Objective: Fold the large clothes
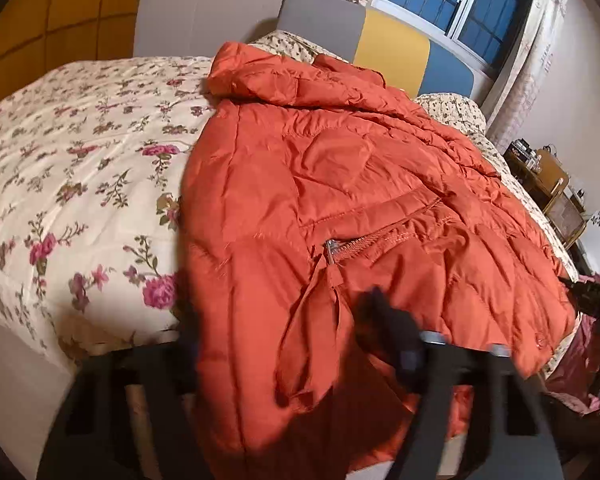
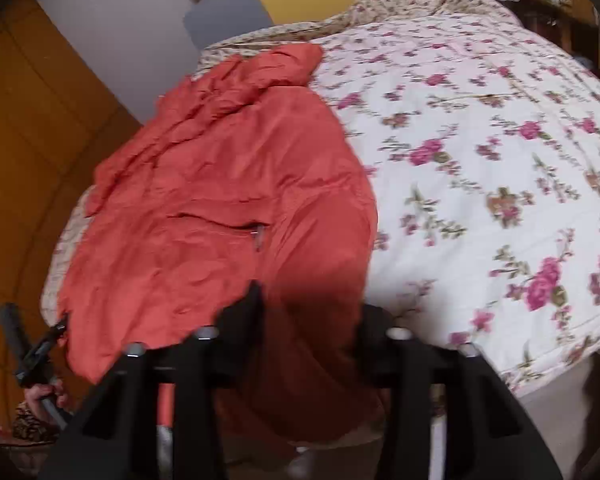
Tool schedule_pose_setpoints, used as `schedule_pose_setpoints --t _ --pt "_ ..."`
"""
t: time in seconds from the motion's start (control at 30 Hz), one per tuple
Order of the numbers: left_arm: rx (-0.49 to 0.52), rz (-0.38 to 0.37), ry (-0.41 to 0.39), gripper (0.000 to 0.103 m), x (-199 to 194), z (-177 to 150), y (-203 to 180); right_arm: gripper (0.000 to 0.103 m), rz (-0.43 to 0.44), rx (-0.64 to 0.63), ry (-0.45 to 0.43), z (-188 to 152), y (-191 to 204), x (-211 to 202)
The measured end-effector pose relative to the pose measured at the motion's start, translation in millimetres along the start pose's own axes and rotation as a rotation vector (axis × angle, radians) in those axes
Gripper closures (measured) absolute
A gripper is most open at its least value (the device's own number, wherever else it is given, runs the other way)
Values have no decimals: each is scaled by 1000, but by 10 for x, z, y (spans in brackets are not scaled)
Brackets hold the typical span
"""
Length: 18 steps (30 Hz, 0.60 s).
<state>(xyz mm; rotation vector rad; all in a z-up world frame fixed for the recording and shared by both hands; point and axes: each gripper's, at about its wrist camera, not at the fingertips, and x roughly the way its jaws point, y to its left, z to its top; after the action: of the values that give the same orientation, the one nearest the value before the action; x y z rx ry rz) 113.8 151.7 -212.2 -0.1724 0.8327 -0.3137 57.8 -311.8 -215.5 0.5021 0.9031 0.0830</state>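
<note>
At the foot of the bed, your 2 grippers straddle the hem of the orange puffer jacket [image 1: 340, 160].
The jacket lies spread on the floral quilt [image 1: 80, 168], collar towards the headboard [image 1: 392, 40] at the top of the frame, its zip pocket [image 1: 364, 236] just above centre. Your left gripper [image 1: 282, 304] stands about half closed and your right gripper [image 2: 314, 300] narrower, each with hem fabric between the fingers. Blur hides the pads, so you cannot tell whether either pair grips the cloth.
</note>
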Motion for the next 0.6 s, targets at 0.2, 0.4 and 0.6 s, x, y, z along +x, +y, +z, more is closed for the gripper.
schedule_pose_setpoints --t 0.2,0.4,0.6 --pt "-5 -16 -81 87 -294 26 8 88 124 12 -34 -32 -39 -184" --pt "12 -77 -142 88 -637 27 -47 90 209 2 -61 -55 7 -462" --pt "-64 -159 -204 88 -847 240 -10 91 350 73 -105 164 71 -561"
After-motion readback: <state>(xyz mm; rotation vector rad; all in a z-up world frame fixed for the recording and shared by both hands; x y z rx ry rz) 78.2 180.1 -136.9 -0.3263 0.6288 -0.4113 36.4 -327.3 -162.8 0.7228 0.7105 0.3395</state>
